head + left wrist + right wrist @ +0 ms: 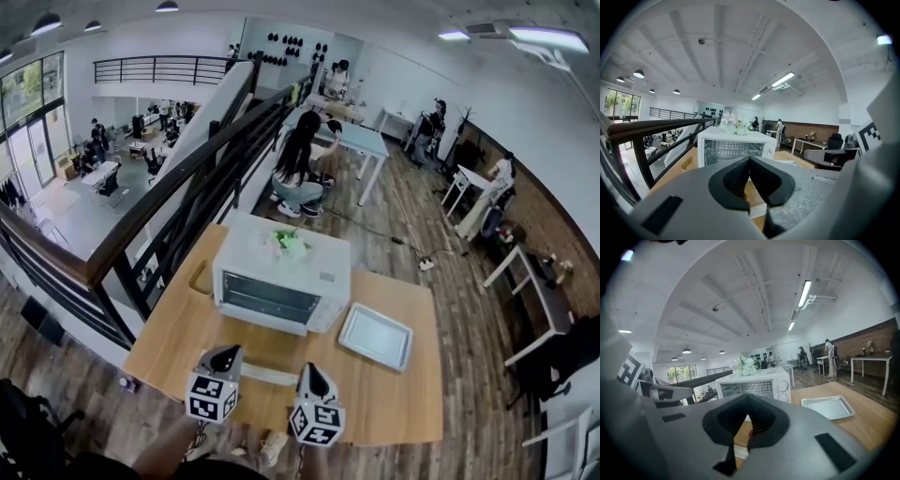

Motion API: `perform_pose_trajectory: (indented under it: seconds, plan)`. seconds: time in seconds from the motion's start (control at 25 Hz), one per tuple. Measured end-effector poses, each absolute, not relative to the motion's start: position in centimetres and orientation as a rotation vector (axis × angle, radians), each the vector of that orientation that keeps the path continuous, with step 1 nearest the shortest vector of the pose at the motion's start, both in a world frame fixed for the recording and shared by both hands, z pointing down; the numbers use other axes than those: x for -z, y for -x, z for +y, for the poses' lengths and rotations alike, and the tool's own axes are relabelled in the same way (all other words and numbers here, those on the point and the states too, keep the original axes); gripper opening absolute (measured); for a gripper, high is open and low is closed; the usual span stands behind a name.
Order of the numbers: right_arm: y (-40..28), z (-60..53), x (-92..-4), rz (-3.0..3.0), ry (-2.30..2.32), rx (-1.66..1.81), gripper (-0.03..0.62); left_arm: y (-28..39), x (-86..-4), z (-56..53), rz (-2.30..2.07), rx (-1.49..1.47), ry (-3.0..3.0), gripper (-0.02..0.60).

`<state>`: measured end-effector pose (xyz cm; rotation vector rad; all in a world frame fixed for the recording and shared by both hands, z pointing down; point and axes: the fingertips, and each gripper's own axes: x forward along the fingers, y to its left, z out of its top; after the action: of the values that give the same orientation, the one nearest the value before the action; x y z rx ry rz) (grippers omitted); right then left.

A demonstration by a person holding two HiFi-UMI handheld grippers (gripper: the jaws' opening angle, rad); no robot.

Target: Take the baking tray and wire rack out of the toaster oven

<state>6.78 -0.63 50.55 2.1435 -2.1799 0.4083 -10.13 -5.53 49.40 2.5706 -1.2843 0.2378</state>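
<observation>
The baking tray lies ahead-right of the closed right tool, apart.

No text, brand or number can be read anywhere. The oven has dials on its front panel, but any print around them is too small to make out. The marker cubes carry only black and white square patterns, not letters.

The right gripper has its jaws together, with nothing between them. Ahead, the toaster oven stands on the counter, with flowers on top. The baking tray lies to its right.
</observation>
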Motion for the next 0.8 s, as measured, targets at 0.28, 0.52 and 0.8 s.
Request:
perform_pose_trajectory:
  seconds: [0.28, 0.52, 0.8]
  plan:
    - [-6.34, -0.83, -50.06, -2.188, -2.136, -0.395, -0.002, 10.08, -49.2, -5.59, -1.279, -0.223, -2.568, 0.005]
    - [-6.2, -0.82, -49.75, -2.186, -2.138, -0.383, -0.002, 10.16, -49.04, -5.69, -1.273, -0.217, -2.565, 0.005]
    - [-5.92, -1.15, -49.57, -2.204, -2.133, -0.397, -0.002, 10.57, -48.9, -5.68, -1.278, -0.208, -2.553, 0.004]
